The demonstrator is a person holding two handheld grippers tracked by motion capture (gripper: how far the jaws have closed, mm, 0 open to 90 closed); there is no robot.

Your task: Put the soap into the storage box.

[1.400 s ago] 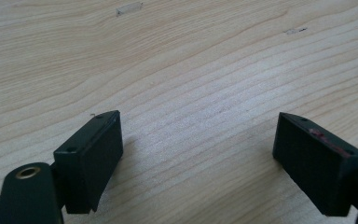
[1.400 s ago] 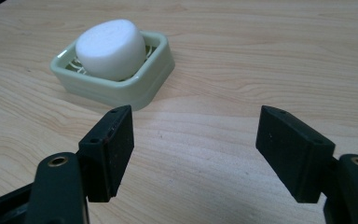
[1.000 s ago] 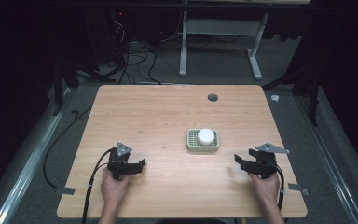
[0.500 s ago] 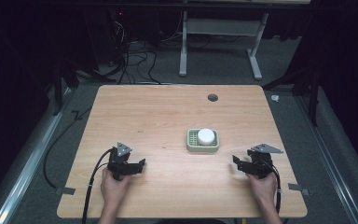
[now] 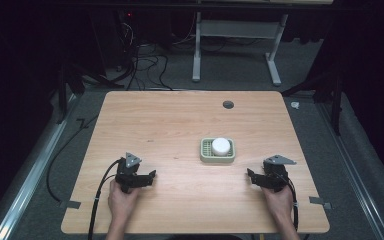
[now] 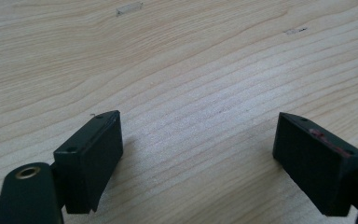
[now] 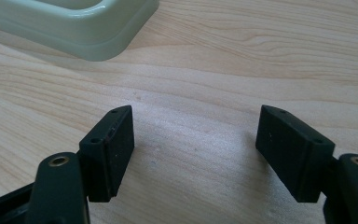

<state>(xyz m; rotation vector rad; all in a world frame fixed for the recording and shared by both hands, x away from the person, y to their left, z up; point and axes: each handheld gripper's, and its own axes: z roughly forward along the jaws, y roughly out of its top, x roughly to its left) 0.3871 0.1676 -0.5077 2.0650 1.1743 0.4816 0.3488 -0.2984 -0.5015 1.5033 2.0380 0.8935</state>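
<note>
A pale green soap dish (image 5: pixel 217 151) with a round white bar (image 5: pixel 221 146) on it sits right of the table's middle. My left gripper (image 5: pixel 150 177) rests on the wood at the near left, open and empty; its jaws (image 6: pixel 198 140) stand wide apart over bare wood. My right gripper (image 5: pixel 250 174) lies at the near right, open and empty, a short way right and in front of the dish. In the right gripper view (image 7: pixel 196 135) the dish's green corner (image 7: pixel 93 28) shows at the upper left.
The wooden table (image 5: pixel 170 125) has a dark cable hole (image 5: pixel 228 104) near its far edge. Bits of tape mark the near corners (image 5: pixel 320 201). A black cable (image 5: pixel 100 200) trails from the left gripper off the front. A desk frame and cables stand on the floor beyond.
The right gripper has shifted slightly left, toward the dish. The left gripper has stayed put.
</note>
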